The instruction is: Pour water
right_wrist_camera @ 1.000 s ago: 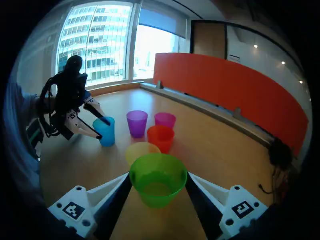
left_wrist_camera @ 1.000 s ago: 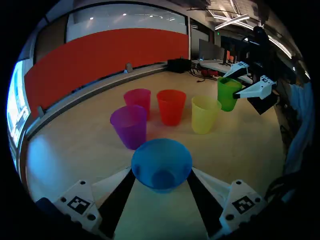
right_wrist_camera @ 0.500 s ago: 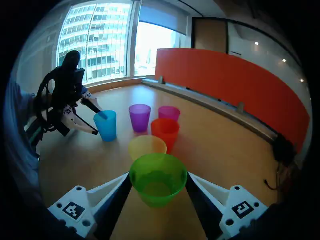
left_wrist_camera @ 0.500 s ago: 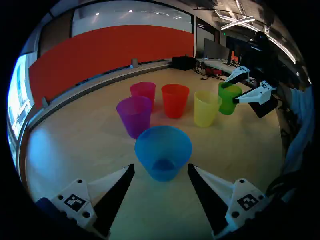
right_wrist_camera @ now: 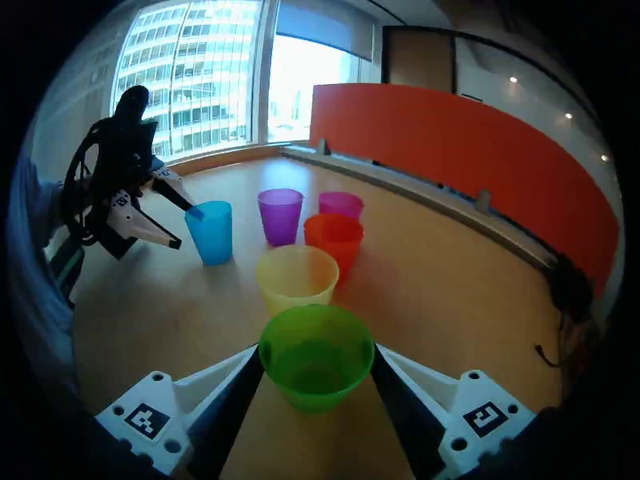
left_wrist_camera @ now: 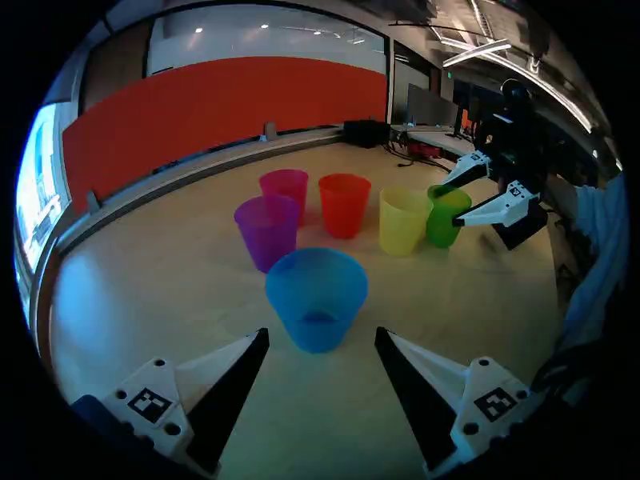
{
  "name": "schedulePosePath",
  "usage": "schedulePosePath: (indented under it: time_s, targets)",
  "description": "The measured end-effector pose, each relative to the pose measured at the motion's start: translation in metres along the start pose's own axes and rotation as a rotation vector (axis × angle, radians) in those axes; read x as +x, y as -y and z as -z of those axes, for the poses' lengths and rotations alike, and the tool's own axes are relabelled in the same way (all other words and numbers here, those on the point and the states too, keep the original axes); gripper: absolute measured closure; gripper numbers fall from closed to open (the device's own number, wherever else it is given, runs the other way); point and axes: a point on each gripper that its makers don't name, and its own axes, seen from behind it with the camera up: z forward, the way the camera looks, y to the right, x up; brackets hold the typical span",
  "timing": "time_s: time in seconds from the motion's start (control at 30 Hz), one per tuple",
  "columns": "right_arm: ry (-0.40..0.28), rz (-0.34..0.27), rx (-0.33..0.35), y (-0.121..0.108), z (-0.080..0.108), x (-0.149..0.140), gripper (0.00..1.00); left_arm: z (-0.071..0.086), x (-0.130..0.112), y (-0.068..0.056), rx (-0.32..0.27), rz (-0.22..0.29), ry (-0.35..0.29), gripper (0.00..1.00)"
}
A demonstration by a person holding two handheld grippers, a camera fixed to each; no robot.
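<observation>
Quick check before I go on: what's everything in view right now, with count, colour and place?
blue cup: 1, blue, just ahead of the left gripper's fingers
purple cup: 1, purple, behind the blue cup
pink cup: 1, pink, behind the purple cup
orange cup: 1, orange, beside the pink cup
yellow cup: 1, yellow, between the orange and green cups
green cup: 1, green, between the right gripper's fingers
wooden surface: 1, light brown, under the cups
wall panel: 1, orange-red, along the far edge
left gripper: 1, white and black, open
right gripper: 1, white and black, gripping the green cup
sleeve: 1, pale blue, behind the right gripper
</observation>
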Motion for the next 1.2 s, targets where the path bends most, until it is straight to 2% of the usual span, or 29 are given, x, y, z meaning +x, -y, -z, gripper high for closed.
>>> schedulePosePath:
  time_s: [0.97,1.03,1.2]
  targets:
    - [-0.011,-0.020,-0.033,-0.003,0.002,-0.005,0.04,0.013,0.001,-0.005,0.010,0.008,-0.025,0.01]
    - [-0.006,-0.021,-0.038,-0.003,0.004,-0.007,0.00,0.015,0.001,-0.005,0.014,0.014,-0.029,0.01]
    - [0.003,-0.027,-0.052,-0.002,0.013,-0.011,0.00,0.021,0.000,-0.002,0.026,0.033,-0.043,0.01]
